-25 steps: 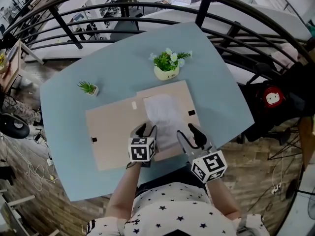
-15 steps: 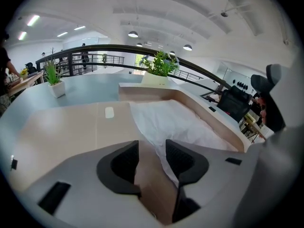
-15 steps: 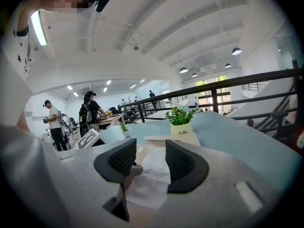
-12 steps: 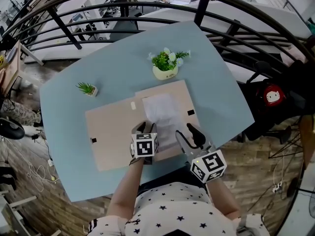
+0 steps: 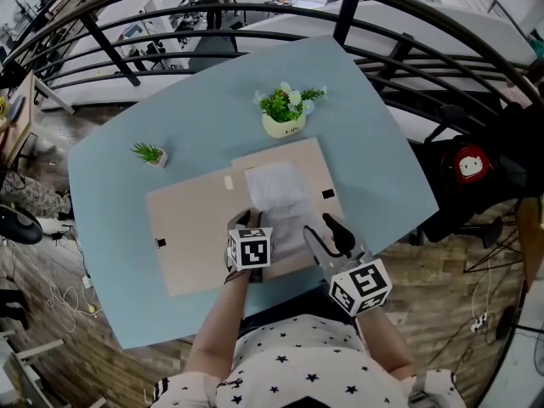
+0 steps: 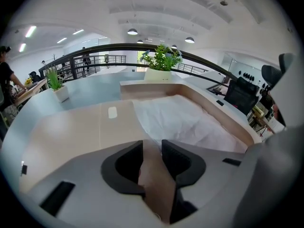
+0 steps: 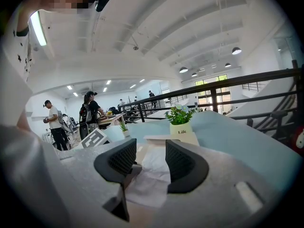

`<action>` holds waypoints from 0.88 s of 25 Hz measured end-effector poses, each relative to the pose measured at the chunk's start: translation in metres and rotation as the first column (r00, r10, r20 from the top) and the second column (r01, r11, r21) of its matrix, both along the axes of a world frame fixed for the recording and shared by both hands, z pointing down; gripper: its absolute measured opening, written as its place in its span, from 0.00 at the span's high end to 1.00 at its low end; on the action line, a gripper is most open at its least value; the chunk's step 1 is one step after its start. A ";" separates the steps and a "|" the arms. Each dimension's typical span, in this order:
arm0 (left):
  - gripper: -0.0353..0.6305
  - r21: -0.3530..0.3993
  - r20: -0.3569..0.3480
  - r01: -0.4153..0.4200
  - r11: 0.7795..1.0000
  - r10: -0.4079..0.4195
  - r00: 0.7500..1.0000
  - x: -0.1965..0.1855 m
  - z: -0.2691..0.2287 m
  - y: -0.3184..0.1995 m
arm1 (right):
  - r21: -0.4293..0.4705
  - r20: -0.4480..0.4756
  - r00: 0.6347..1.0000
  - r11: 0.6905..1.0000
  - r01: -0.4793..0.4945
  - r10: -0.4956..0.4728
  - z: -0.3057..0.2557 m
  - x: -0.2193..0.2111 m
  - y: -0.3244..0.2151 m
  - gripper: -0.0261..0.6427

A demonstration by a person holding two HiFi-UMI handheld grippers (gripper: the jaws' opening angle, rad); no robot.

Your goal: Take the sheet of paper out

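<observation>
A crinkled white sheet of paper (image 5: pixel 276 189) lies in the shallow right half of an opened tan cardboard box (image 5: pixel 191 219) on the blue table. My left gripper (image 5: pixel 245 221) points down at the sheet's near left corner. Its jaws are closing. In the left gripper view (image 6: pixel 152 144) only tan cardboard shows in the narrow gap, and the paper (image 6: pixel 185 120) starts just ahead of the tips. My right gripper (image 5: pixel 324 228) hovers open over the sheet's near right part. Nothing is between its fingers (image 7: pixel 151 148), and the paper (image 7: pixel 154 161) lies below them.
A potted plant in a cream pot (image 5: pixel 287 113) stands just behind the box. A small plant (image 5: pixel 151 153) sits at the far left of the blue table (image 5: pixel 374 151). A black railing (image 5: pixel 408 53) runs behind the table. A bag with a red object (image 5: pixel 470 168) is on the right.
My left gripper has tipped further down and edged toward the paper's near left corner. The right gripper, paper and box have not moved.
</observation>
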State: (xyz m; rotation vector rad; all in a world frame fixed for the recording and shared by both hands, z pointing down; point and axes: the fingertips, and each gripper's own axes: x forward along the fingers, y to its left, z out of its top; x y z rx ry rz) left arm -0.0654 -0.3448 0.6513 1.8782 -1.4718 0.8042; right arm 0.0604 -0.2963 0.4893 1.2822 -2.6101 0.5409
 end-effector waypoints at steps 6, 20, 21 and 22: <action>0.77 0.017 0.082 -0.040 0.999 0.039 0.996 0.002 0.001 0.000 | -0.005 0.001 1.000 1.000 -0.001 0.001 0.000 -0.002 0.000 0.70; 0.94 0.005 0.096 -0.040 0.999 0.039 0.995 -0.001 0.005 -0.006 | -0.003 0.004 1.000 1.000 -0.002 0.002 0.001 -0.001 -0.003 0.70; 0.94 0.006 0.098 -0.041 0.999 0.041 0.994 -0.001 0.006 -0.007 | -0.002 0.005 1.000 1.000 -0.002 0.002 0.001 -0.002 -0.003 0.70; 0.94 0.008 0.099 -0.042 0.999 0.041 0.994 -0.001 0.007 -0.008 | -0.001 0.006 1.000 1.000 -0.001 0.001 0.001 -0.002 -0.004 0.70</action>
